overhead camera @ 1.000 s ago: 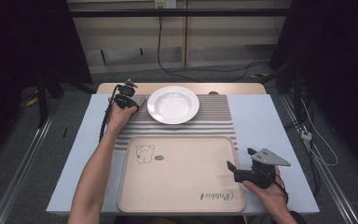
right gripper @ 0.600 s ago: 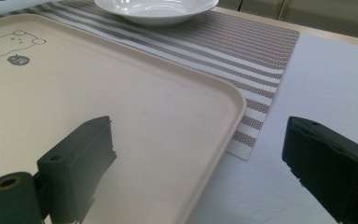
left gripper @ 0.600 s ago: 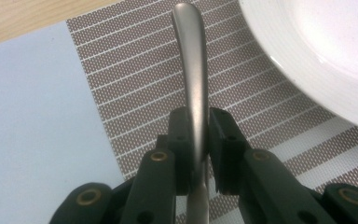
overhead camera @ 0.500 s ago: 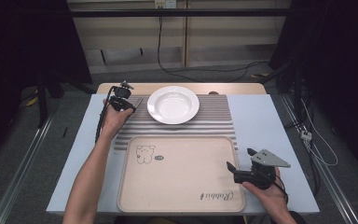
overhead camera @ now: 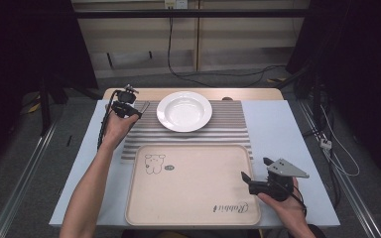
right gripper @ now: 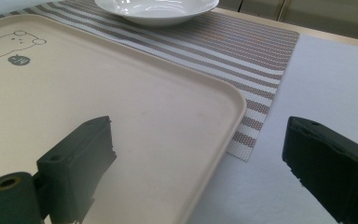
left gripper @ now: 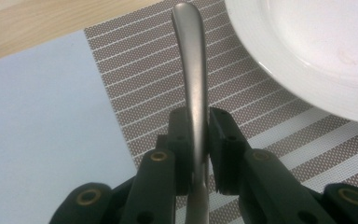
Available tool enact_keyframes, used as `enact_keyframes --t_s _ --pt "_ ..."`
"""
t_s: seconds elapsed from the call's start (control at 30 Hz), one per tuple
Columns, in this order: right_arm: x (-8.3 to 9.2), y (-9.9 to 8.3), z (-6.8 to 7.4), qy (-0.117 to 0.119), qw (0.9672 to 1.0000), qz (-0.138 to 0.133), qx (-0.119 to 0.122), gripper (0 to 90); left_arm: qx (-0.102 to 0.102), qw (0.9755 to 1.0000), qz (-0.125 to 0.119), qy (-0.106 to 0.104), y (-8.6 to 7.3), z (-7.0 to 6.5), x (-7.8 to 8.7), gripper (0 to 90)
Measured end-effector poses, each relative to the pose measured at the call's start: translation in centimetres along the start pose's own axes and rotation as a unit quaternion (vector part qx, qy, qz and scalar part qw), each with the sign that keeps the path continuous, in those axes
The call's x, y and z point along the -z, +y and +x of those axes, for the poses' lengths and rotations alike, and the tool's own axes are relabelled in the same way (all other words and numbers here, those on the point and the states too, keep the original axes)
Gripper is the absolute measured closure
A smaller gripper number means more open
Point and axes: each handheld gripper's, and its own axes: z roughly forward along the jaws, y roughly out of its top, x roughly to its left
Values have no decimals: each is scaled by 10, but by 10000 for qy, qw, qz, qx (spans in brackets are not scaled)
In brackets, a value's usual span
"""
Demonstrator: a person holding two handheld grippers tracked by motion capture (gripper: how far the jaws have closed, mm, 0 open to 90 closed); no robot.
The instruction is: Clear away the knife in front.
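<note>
My left gripper (overhead camera: 125,106) hovers at the far left corner of the striped placemat (overhead camera: 228,126), left of the white plate (overhead camera: 184,111). In the left gripper view its jaws (left gripper: 198,135) are shut on a metal utensil handle (left gripper: 193,70), which points away over the placemat (left gripper: 158,88) beside the plate (left gripper: 317,51). The utensil's working end is hidden behind the jaws. My right gripper (overhead camera: 250,182) rests at the right edge of the beige tray (overhead camera: 193,198). Its jaws (right gripper: 200,154) stand wide open, straddling the tray rim (right gripper: 223,121) with nothing pressed between them.
The tray carries a small bear drawing (overhead camera: 155,163) and printed lettering near its front. A pale blue table cover (overhead camera: 283,134) lies under everything, with a wooden strip (overhead camera: 238,93) at the far edge. Cables (overhead camera: 337,158) run on the floor to the right.
My left gripper has risen a little and shifted left with the utensil still in its jaws. The right gripper has stayed where it was.
</note>
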Motion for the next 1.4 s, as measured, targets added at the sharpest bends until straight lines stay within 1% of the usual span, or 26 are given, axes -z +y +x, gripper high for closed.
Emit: enact_keyframes --t_s 0.03,0.17,0.23,0.27,0.3,0.47,0.53,0.6,0.63,0.67,0.73,0.77,0.87,0.9,1.0,1.07,1.1,1.2,1.27,1.33,1.37,1.4 --pt "0 0 0 0 10000 7 -2 91 42 10000 -25 -35 -1 0 0 798" --pt "-1 0 0 1 10000 11 -2 91 13 10000 -24 -28 -3 0 3 798" --pt "-1 0 0 3 10000 8 2 90 10 10000 -63 -17 -4 -1 5 798" --pt "-1 0 0 11 10000 7 3 89 -1 10000 -76 -9 -4 -2 6 798" --pt "-1 0 0 11 10000 7 3 89 -61 10000 -30 -13 -5 -3 7 798" --pt "0 0 0 8 10000 3 -4 89 -1 9999 -100 -51 -9 -7 9 797" --pt "0 0 0 9 10000 8 -1 89 -62 10000 -68 -26 -10 -8 11 798" --pt "-1 0 0 13 10000 12 7 89 -59 10000 -73 -8 -10 -10 14 798" --pt "-1 0 0 13 10000 12 7 89 -112 9999 -68 -6 -10 -10 16 798" --pt "-1 0 0 12 10000 9 17 88 -86 9999 -99 -18 -10 -11 17 798" --pt "-1 0 0 6 10000 14 8 88 -126 9998 -153 -54 -11 -13 21 798" --pt "-1 0 0 -2 10000 19 -7 88 -118 9997 -206 -37 -11 -15 23 798" --pt "-1 0 0 -2 10000 15 9 88 -166 9995 -243 -92 -11 -18 27 798" --pt "-1 0 0 -2 10000 15 9 88 -197 9993 -297 -101 -11 -19 30 798" --pt "-1 0 0 -1 10000 14 3 89 -244 9991 -319 -167 -12 -23 34 798" --pt "-1 0 0 -1 10000 16 -10 88 -334 9988 -310 -194 -13 -26 38 797" --pt "-1 0 0 -5 10000 15 -6 89 -322 9985 -372 -221 -14 -27 38 798" --pt "-1 0 0 -3 10000 18 0 89 -368 9981 -409 -274 -16 -30 40 797" --pt "-1 0 0 -8 10000 20 -3 89 -391 9979 -392 -327 -18 -31 42 797" --pt "-1 0 0 -9 10000 18 -8 89 -439 9979 -372 -287 -20 -33 43 797" --pt "-1 0 0 -10 10000 23 -12 88 -409 9979 -368 -331 -21 -35 43 797" --pt "-1 0 0 -10 10000 23 -12 88 -457 9977 -378 -333 -21 -35 44 797"
